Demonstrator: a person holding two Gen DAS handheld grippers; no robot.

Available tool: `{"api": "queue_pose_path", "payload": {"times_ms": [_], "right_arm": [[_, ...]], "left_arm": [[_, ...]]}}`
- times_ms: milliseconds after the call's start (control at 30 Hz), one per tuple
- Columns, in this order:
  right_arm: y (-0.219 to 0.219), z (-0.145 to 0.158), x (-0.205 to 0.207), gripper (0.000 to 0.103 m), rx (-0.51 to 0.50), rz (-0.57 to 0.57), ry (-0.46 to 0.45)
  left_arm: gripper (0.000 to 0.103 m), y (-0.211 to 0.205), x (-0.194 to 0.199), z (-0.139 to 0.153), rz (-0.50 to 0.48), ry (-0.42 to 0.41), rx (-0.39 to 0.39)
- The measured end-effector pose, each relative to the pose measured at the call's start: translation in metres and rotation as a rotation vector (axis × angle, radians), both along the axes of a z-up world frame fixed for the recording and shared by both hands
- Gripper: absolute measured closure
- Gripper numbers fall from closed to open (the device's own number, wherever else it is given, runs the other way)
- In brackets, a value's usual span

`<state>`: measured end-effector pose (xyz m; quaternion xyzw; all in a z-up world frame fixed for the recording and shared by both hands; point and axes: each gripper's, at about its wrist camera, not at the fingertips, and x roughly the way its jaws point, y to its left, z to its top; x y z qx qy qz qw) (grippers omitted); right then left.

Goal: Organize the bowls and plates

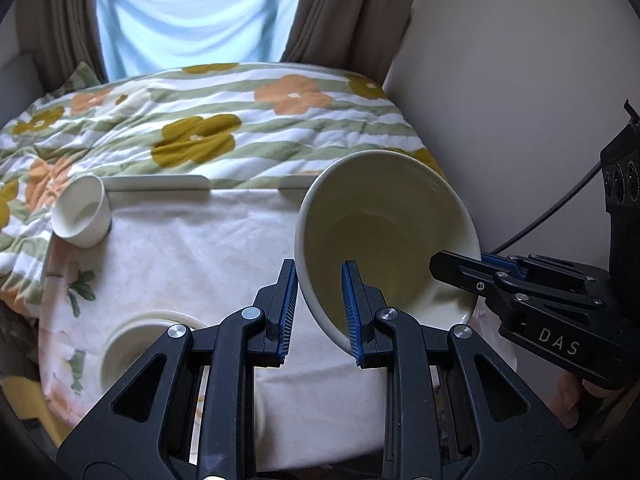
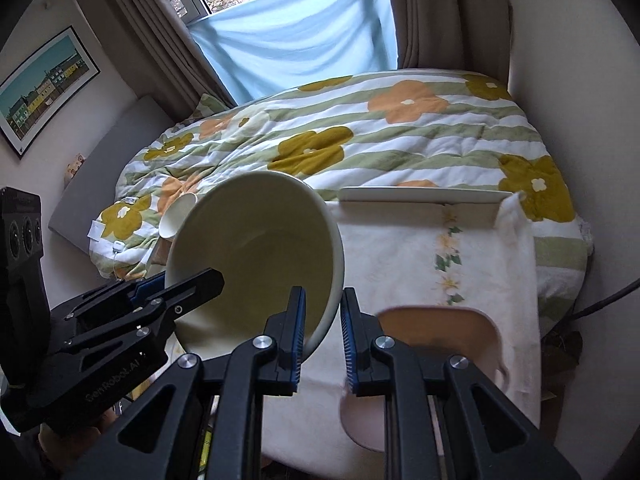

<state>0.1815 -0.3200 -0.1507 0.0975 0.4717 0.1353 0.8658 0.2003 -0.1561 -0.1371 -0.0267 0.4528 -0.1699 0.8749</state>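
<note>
Two grippers straddle one cream bowl (image 1: 384, 236), which hangs tilted above the cloth-covered table (image 1: 208, 264), mouth turned toward both cameras. The left gripper (image 1: 320, 312) has the bowl's near-left rim wall between its blue pads, one finger inside, one outside; whether the pads actually press the wall I cannot tell. The right gripper (image 2: 322, 332) straddles the opposite rim the same way, fingers narrow, contact equally uncertain. Each arm is equally near, so the coming move likely turns on which side lets go.

Only the left wrist view shows a small white cup (image 1: 82, 216) lying at the table's far-left corner. Only the right wrist view shows a flat white plate (image 2: 424, 194) along the far edge.
</note>
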Motion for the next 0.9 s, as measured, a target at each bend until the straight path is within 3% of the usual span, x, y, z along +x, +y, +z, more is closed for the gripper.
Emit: {"api": "queue_pose_path", "payload": {"times_ms": [200, 400, 667, 900], "right_arm": [[-0.052, -0.019, -0.027, 0.087, -0.015, -0.022, 0.046], [-0.079, -0.047, -0.034, 0.087, 0.0, -0.056, 0.111], [-0.09, -0.091, -0.033, 0.087, 0.013, -0.098, 0.203], [-0.092, -0.112, -0.027, 0.087, 0.015, -0.121, 0.25]], "left_arm": [[0.083, -0.057, -0.027, -0.025, -0.037, 0.075, 0.008], [0.083, -0.091, -0.027, -0.056, -0.083, 0.154, 0.061], [0.083, -0.113, -0.009, -0.099, -0.149, 0.233, 0.151], [0.083, -0.119, 0.003, -0.119, -0.186, 0.266, 0.194]]}}
